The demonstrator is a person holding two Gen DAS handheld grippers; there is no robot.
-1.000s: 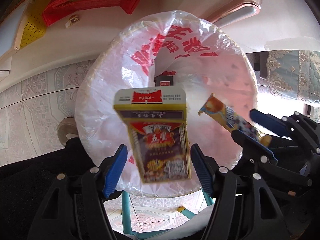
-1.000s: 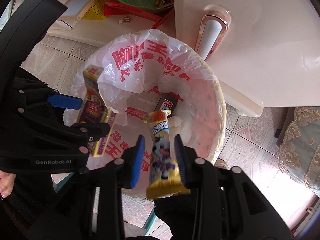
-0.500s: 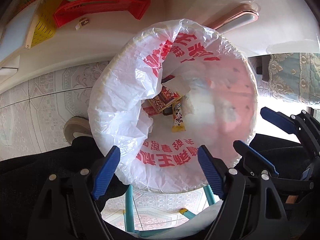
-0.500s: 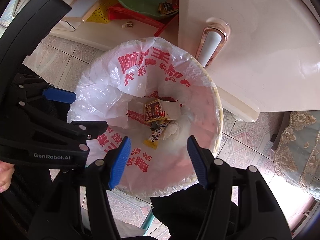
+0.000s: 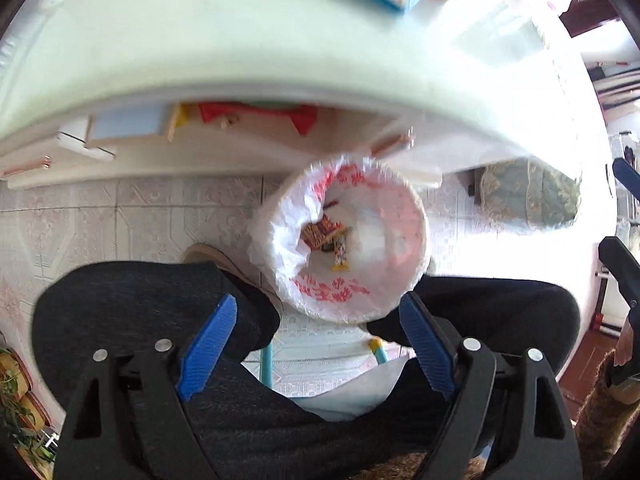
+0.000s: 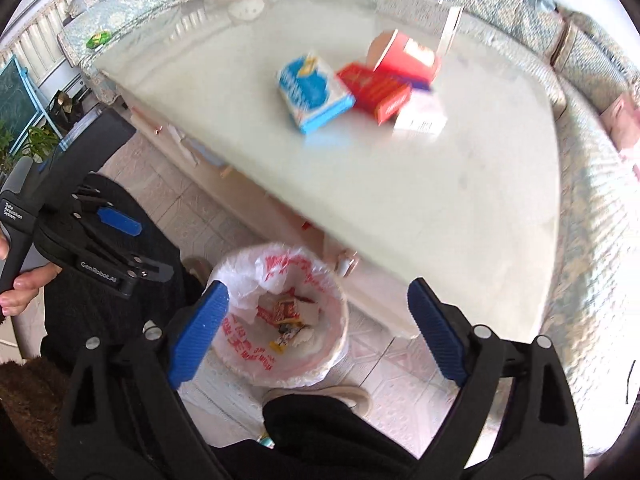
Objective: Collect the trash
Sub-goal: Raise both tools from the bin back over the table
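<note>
Tongs empty above the lined bin

Both tongs stood wide apart with nothing between their blue pads. The left tongs (image 5: 316,344) hung over the round waste bin lined with a white plastic bag printed in red characters (image 5: 340,240), which sat on the pale patterned tile floor (image 5: 120,216) between the person's dark-trousered legs (image 5: 152,304). Inside the bin lay a brown-and-red printed carton (image 5: 320,230), and touching it a slim yellow snack wrapper (image 5: 341,254).

From the right wrist camera the right tongs (image 6: 316,332) framed the same bin (image 6: 280,320), with the carton (image 6: 286,310) and the wrapper (image 6: 286,336) at its bottom. The left tongs (image 6: 120,240) showed at the left edge, gripped by the person's left hand (image 6: 20,284).

Beyond the bin the glossy pale desk (image 6: 400,184) carried a cluster of packages near its far side: a blue-and-white cardboard box (image 6: 314,94), a flat red box (image 6: 374,88) touching it, a taller red-and-white carton (image 6: 404,58) behind, and a white packet (image 6: 420,114) just beside the red box. All were blurred, so their print could not be read. A blue-green patterned sofa (image 6: 520,20) curved around the desk's far edge
</note>
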